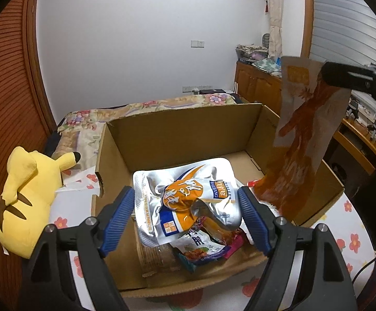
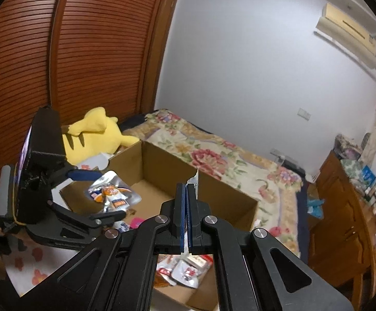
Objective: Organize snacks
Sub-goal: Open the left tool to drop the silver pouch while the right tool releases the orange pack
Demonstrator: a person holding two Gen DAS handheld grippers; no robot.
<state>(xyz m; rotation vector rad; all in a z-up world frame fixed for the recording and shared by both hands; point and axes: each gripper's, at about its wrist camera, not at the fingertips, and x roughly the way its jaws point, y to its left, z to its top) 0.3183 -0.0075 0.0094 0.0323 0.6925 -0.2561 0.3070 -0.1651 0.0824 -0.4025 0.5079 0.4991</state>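
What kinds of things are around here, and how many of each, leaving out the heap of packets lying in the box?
Handheld grippers: 2, the left gripper open, the right gripper shut
Cardboard box: 1
Yellow plush toy: 1
Orange snack packet hanging from the right gripper: 1
Total: 5

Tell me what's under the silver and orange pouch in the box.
Under the silver and orange pouch in the cardboard box lie a brownish packet, a colourful printed packet and something pink. Anything beneath them is covered.
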